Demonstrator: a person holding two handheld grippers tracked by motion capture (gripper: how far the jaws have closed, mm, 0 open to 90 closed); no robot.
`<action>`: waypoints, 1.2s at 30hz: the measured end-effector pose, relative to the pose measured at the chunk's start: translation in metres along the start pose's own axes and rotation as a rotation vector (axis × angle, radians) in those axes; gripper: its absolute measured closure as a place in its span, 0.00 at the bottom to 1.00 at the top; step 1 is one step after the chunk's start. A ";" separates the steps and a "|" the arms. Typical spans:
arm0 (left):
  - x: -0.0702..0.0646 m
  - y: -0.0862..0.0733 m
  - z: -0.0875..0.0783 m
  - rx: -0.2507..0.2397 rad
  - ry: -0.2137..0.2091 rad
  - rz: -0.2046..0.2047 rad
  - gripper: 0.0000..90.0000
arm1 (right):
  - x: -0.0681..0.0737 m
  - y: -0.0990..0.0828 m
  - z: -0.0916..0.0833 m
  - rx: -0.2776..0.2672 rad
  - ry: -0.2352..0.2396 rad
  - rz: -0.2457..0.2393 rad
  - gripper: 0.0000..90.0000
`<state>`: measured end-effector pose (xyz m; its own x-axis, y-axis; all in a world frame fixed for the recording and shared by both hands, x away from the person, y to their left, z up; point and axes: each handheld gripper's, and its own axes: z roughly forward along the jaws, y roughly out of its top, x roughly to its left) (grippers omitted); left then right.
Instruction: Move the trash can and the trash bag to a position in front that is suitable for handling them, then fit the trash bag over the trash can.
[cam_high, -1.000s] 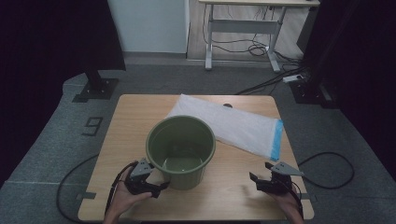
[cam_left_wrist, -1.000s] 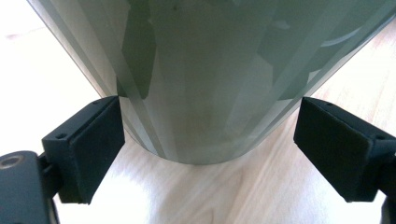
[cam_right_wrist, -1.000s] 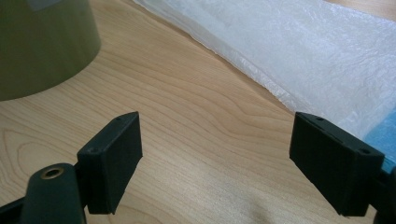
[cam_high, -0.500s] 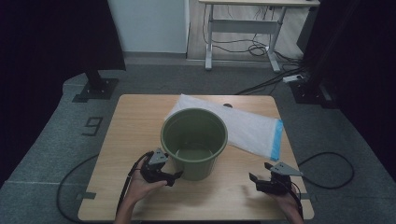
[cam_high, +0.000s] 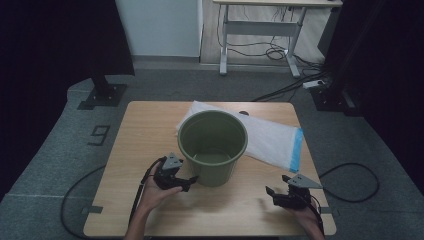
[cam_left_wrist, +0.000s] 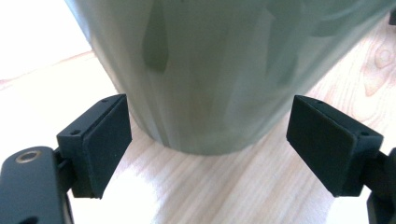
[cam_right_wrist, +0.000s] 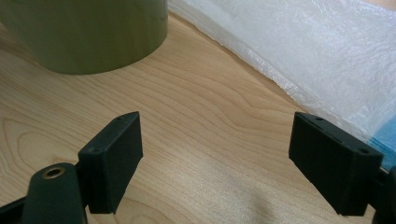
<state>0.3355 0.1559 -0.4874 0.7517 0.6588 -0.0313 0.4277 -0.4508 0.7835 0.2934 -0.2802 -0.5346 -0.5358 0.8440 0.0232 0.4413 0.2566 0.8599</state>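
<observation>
Left hand-held gripper (cam_high: 192, 180), jaws apart and closing, crowds green bucket (cam_high: 213, 146) at 7 o'clock; a nudge could topple it.

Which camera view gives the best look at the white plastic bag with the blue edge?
The high view: the white plastic bag lies flat behind the green bucket, its blue edge toward the right, partly hidden by the bucket. The right gripper view shows a crinkled stretch and a blue corner. The left gripper view shows the bucket's wall up close.
</observation>
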 end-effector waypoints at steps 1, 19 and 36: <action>0.000 0.000 0.000 0.000 0.000 0.000 0.15 | 0.000 0.000 0.000 0.001 0.000 0.000 0.19; 0.003 -0.045 -0.046 0.014 0.063 -0.034 0.14 | -0.002 0.002 0.000 -0.003 -0.027 0.004 0.19; 0.015 -0.059 -0.049 0.032 0.119 -0.070 0.15 | -0.027 0.070 0.081 0.103 -0.072 -0.065 0.18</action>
<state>0.2970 0.2221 -0.5037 0.6552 0.7554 -0.0099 0.4944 -0.4188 0.7617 0.3966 -0.2470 -0.5163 -0.5138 0.8550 -0.0705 0.4808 0.3550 0.8017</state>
